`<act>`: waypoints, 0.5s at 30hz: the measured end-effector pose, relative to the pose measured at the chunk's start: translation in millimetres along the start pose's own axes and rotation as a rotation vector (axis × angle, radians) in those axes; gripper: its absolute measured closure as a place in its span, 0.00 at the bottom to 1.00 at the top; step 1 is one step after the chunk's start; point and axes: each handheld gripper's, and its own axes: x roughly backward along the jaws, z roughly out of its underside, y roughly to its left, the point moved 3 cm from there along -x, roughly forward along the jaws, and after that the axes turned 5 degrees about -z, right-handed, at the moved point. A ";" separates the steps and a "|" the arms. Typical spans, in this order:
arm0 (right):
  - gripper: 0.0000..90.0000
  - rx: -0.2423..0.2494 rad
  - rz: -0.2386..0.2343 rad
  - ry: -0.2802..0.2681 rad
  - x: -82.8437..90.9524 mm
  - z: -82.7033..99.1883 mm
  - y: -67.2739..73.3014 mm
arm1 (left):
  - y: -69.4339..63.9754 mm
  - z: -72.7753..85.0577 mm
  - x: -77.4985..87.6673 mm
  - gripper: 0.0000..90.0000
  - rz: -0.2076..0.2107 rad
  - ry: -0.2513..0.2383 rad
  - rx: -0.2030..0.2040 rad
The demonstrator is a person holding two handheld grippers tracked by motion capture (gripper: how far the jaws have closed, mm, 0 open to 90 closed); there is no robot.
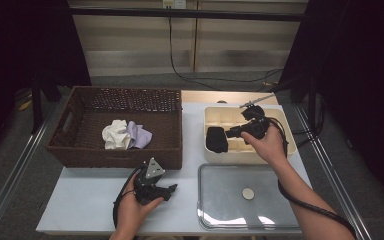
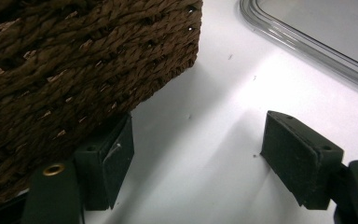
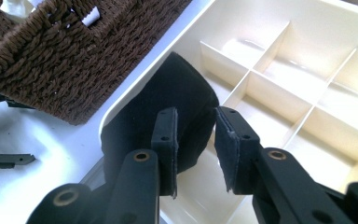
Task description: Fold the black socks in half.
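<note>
Black rolled cloth item sits in the cream divided organiser box, at its left end, nearest the wicker basket. In the high view its long axis runs from the box's far side toward the near side; in the right gripper view it stands up above the dividers and leans against the box's left wall.

Right gripper — held over the box, pointing left at the cloth. Jaws stand narrowly apart, a small gap between the pads; the cloth lies just beyond the tips, and no pad presses on it.

Left gripper — on the white table just in front of the basket, jaws wide, nothing between them; left pad close against the basket's woven wall, contact not certain.

Basket holds white and lilac cloths. Clear lid lies near the box.
</note>
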 end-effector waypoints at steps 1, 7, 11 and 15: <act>0.77 0.004 0.003 0.010 0.8 -2.7 0.7 | 0.0 0.0 0.0 0.28 0.000 0.000 -0.001; 0.83 0.031 0.006 0.076 0.3 -18.4 6.2 | 0.0 0.0 0.0 0.28 0.001 0.000 0.000; 0.87 0.045 0.011 0.129 -1.9 -27.0 9.1 | -0.5 -0.1 -0.6 0.28 0.001 -0.008 0.009; 0.93 0.058 0.015 0.169 -4.4 -32.7 13.4 | 0.0 -0.2 -0.5 0.28 -0.001 -0.008 0.004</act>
